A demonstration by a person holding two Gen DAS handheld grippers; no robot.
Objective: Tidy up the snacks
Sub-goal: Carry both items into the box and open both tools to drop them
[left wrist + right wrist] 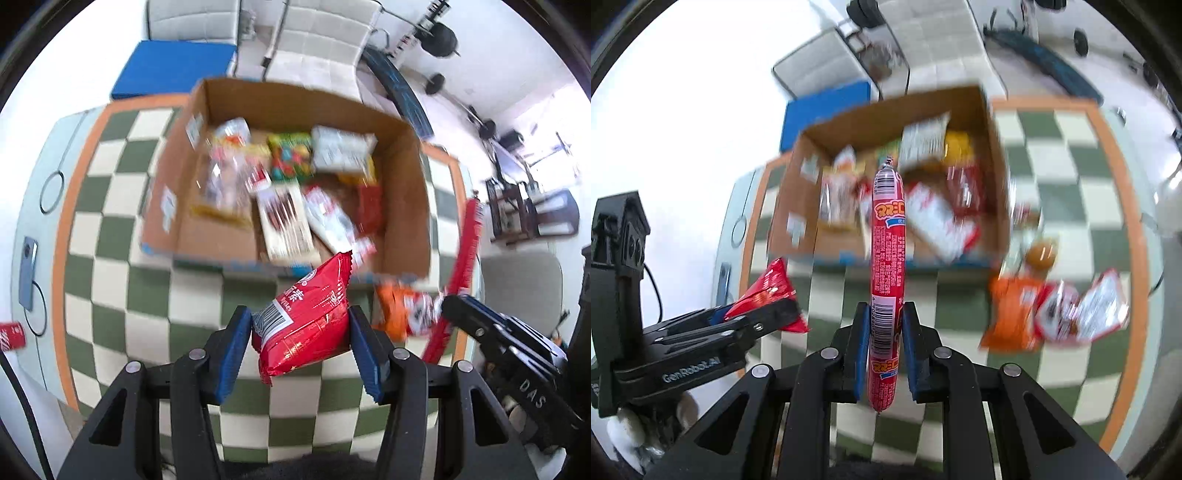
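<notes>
Two handheld grippers hang above a table covered with a green and cream checkered cloth (pixel 122 266) edged in orange. The left gripper (pixel 301 328) has its blue-padded jaws clamped on a red snack packet (pixel 306 314), which sits tilted between the pads with its barcode end near the left pad and its crimped top pointing toward the box. The right gripper (pixel 884 328) has its jaws pressed on a long red sausage stick (pixel 887 258), gripping it near its lower end so that most of its length stands out past the fingertips, toward the box.

Beyond both grippers an open cardboard box (pixel 402 155) rests on the cloth. It holds a jumble of packets, blurred in both views: a green one with coloured dots (pixel 290 157), a white one (pixel 341 147), several red and white ones, and a clear bag on the left side.

On the cloth just right of the box, outside it, lie more snacks: an orange packet (pixel 1012 314) touching a red and white packet (pixel 1058 312), and a small round brown item (pixel 1041 253) nearer the box corner.

In the left view a phone (pixel 28 273) lies at the table's left edge, and a blue cushion (pixel 173 68) sits on a white chair beyond the box
</notes>
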